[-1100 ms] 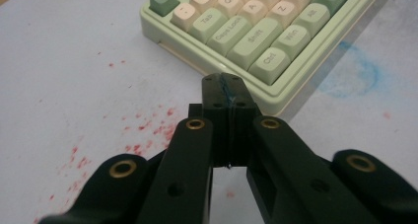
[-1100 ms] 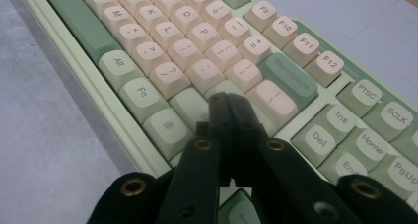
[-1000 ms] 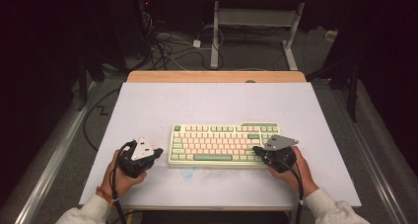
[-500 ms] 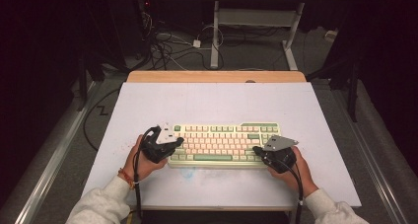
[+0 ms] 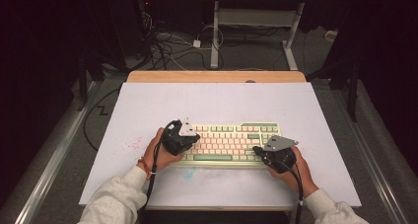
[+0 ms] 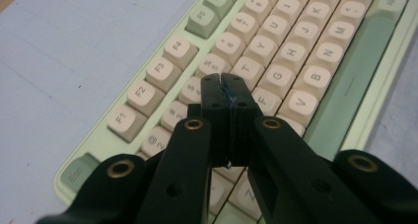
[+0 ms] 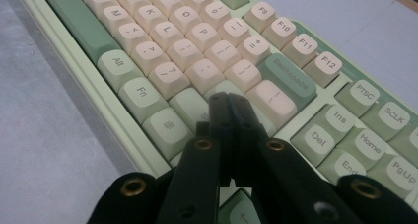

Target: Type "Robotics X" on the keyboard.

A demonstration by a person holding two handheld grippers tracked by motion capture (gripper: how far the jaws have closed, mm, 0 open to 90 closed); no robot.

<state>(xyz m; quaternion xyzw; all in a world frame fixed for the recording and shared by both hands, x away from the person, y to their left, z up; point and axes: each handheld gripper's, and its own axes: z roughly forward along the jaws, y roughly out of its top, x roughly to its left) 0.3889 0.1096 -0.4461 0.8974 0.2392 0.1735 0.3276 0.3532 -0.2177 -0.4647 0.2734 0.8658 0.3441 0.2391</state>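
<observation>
Hovering shut and empty over the keyboard [image 5: 231,141], left gripper [image 6: 226,83] & right gripper [image 7: 227,101] could mash neighbouring keys w/ those broad tips.

Ahead of and beneath both closed jaw pairs: keyboard [image 5: 229,142], keycaps blocking any way down. Left of the left gripper [image 6: 226,93] and right of the right gripper [image 7: 229,110]: bare table [image 5: 212,100], free passage.

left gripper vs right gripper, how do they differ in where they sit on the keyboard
The left gripper sits over the keyboard's left end, its fingers above cream letter keys. The right gripper sits at the right end, fingers near green keys. Both are shut, holding nothing.
</observation>
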